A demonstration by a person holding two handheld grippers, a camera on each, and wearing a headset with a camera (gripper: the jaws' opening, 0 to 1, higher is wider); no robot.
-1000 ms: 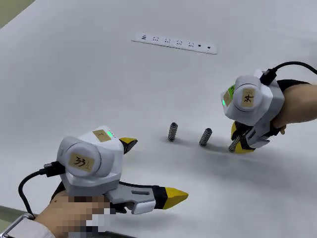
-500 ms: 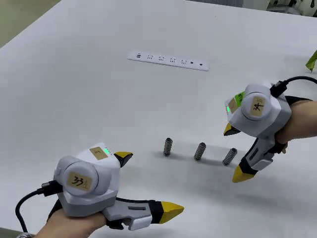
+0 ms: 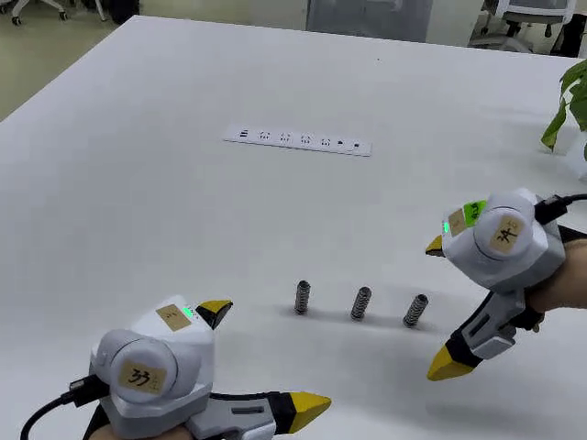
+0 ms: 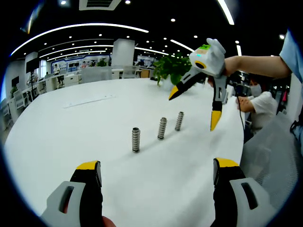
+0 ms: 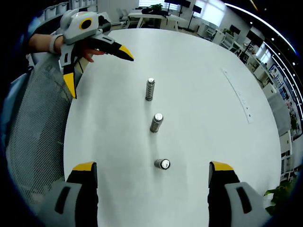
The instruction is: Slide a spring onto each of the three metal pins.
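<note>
springs (image 3: pixel 360 303) upright; left tool (image 3: pixel 271 356), right tool (image 3: pixel 434 310) spread

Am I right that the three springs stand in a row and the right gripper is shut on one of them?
Not quite: the right gripper is open, clear of the three springs, as the head view shows. They do stand in a row.

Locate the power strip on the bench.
Head view: the power strip lies flat on the white table, upper centre, well beyond the row of three springs and apart from them.
</note>
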